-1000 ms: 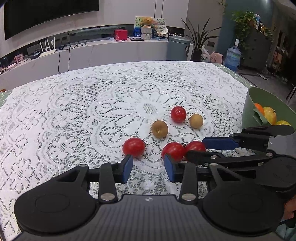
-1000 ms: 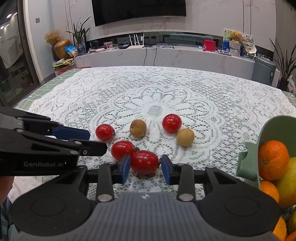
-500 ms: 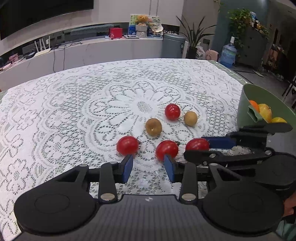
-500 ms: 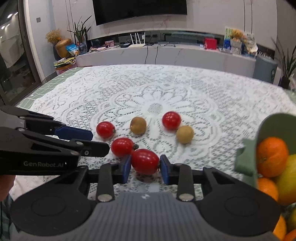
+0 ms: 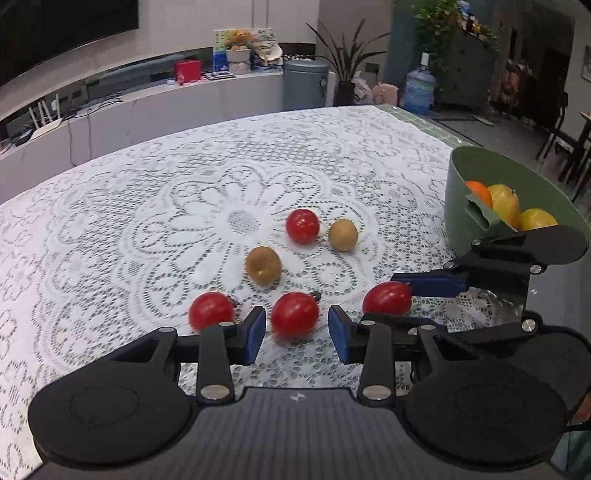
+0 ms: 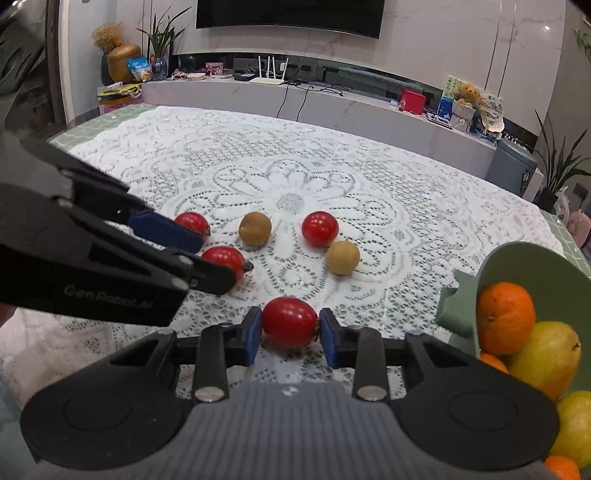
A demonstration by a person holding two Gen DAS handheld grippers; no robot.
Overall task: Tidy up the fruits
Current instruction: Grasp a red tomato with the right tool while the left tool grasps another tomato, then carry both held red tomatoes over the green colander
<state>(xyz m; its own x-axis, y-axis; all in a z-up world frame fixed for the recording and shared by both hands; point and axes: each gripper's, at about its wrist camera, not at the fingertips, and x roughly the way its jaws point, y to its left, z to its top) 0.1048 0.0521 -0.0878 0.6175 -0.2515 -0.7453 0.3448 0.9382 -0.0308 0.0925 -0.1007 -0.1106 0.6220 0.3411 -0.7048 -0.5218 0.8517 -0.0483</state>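
Now right tool (image 6: 290, 330) angled down, clamped on tomato (image 6: 290, 322); left tool (image 5: 296, 329) apart (straddling second tomato (image 5: 294, 314)).

Pale marble-look wall with a dark television (image 6: 290, 16), long white counter (image 6: 332, 107) strewn with cables, grey bin (image 5: 306, 85), leafy potted plants (image 5: 347, 62), water jug (image 5: 418, 90) on the floor

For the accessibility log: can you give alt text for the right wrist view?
The right tool clamps a red tomato on a white lace tablecloth. Three more tomatoes and two brown fruits lie beyond, the left tool reaches in, and a green bowl holds citrus.
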